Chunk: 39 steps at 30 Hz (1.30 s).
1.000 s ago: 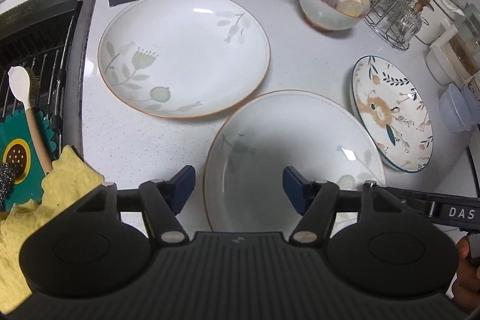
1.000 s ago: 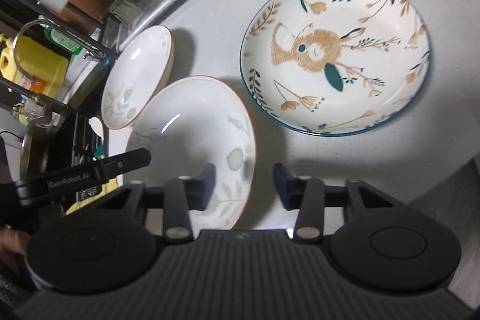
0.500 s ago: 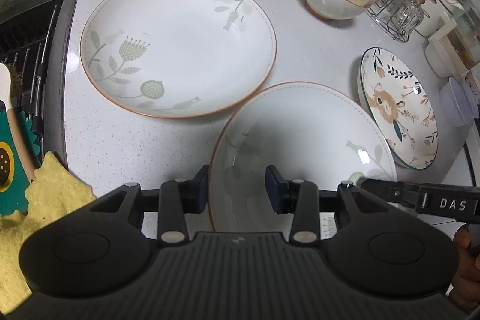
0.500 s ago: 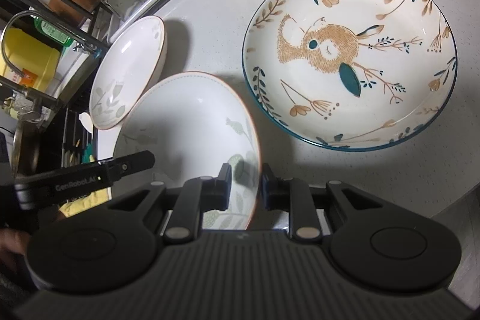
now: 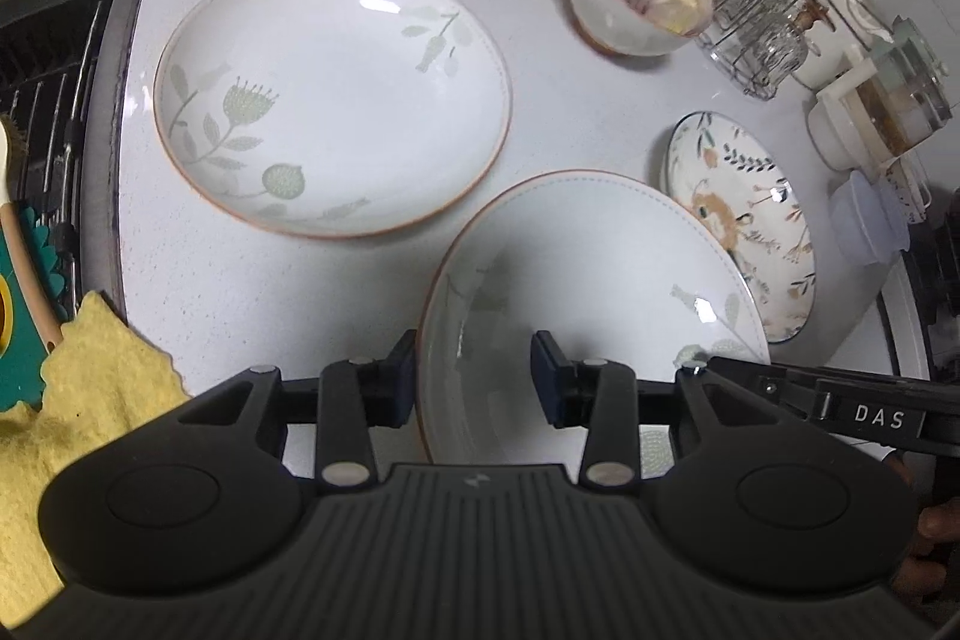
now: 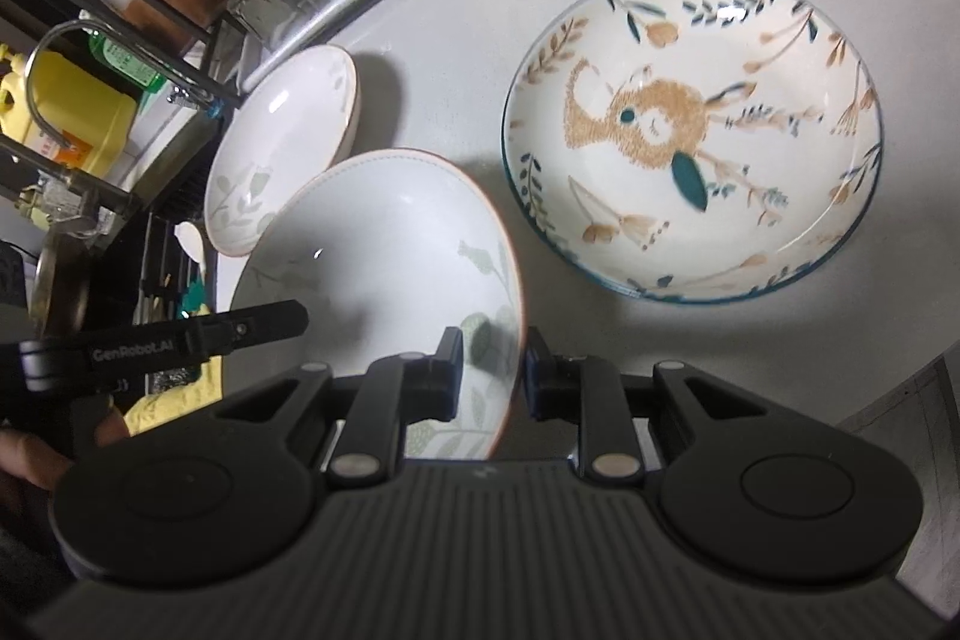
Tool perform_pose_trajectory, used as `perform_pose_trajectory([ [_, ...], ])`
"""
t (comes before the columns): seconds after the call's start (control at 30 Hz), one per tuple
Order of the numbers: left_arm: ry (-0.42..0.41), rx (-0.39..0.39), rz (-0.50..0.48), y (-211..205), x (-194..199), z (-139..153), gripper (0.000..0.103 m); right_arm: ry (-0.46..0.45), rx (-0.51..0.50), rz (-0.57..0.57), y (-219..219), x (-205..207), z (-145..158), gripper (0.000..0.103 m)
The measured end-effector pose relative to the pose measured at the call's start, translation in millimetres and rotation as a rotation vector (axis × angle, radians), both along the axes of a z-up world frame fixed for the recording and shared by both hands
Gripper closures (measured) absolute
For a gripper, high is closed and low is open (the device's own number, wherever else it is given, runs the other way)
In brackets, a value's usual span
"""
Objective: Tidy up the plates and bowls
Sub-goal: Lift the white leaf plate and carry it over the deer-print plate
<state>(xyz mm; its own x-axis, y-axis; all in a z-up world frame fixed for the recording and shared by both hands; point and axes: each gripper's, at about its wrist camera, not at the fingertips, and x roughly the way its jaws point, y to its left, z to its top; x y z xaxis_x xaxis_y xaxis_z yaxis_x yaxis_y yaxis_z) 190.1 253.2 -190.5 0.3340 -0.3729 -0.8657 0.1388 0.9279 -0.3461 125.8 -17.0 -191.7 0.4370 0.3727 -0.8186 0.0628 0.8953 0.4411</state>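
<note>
Both your grippers are on the near plate point(image 5: 600, 292) at six o'clock, lifted and tilted: your left gripper point(image 5: 474, 379) straddles its left rim, jaws just closed in; your right gripper point(image 6: 493, 370) pinches its right rim. At eleven o'clock lies the matching plate point(image 5: 336, 94); at two, the rabbit plate point(image 6: 690, 136).

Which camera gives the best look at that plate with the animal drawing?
The right wrist view: the animal plate lies whole and nearly face-on there. In the left wrist view it sits at the right edge, foreshortened and partly behind the held plate.
</note>
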Motion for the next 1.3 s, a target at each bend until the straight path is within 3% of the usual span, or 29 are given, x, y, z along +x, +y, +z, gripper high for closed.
perform_pose_trajectory([
  [0.27,-0.07,0.0,0.004,-25,6,45,0.059,-0.064,-0.012,0.013,-21,-4,32,0.079],
  [0.5,-0.095,0.011,0.017,-63,17,64,0.059,-0.102,-0.001,-0.004,-57,9,45,0.079],
  [0.8,-0.068,0.041,-0.025,-126,35,50,0.059,-0.098,-0.091,-0.012,-103,20,42,0.079],
  [1.0,-0.057,0.04,-0.034,-156,50,45,0.059,-0.059,-0.073,-0.066,-132,26,33,0.079],
  [1.3,-0.041,0.103,-0.11,-195,74,38,0.059,-0.067,-0.075,-0.136,-159,35,21,0.079],
])
